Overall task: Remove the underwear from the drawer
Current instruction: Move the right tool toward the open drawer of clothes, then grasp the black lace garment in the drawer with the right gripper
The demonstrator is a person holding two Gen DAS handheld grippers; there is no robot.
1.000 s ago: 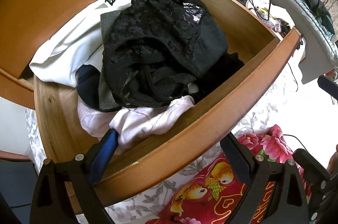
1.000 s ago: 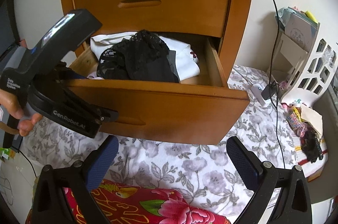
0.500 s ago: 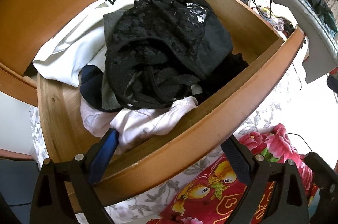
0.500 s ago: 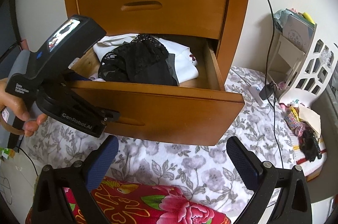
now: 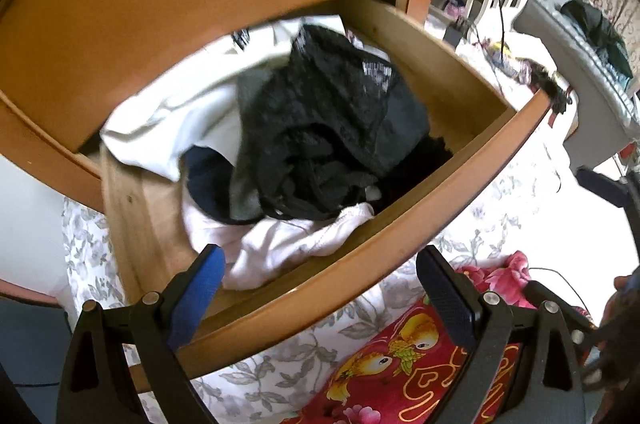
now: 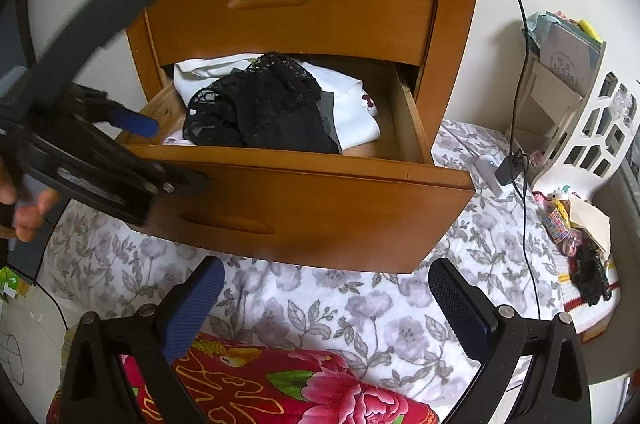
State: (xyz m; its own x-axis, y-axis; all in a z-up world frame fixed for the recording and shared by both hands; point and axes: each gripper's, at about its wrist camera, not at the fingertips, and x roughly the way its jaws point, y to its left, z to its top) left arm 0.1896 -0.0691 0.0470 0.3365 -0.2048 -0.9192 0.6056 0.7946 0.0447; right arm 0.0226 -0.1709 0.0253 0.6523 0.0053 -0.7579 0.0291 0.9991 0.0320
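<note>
Hovering wide open and empty over the drawer (image 5: pixel 460 184), the left gripper (image 5: pixel 320 288) risks snagging the black lace underwear (image 5: pixel 332 120) together with neighbouring garments. The right gripper (image 6: pixel 326 298), also spread and empty, waits below

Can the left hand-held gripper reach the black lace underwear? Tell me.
Probably yes: the drawer is open, the left hand-held gripper is open over its front edge, and the black lace underwear lies uncovered on top.

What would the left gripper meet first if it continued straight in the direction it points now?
Probably the pale pink garment at the drawer's near edge; the left gripper has open jaws straddling the front panel, so that panel could touch first. Depth is unclear.
</note>
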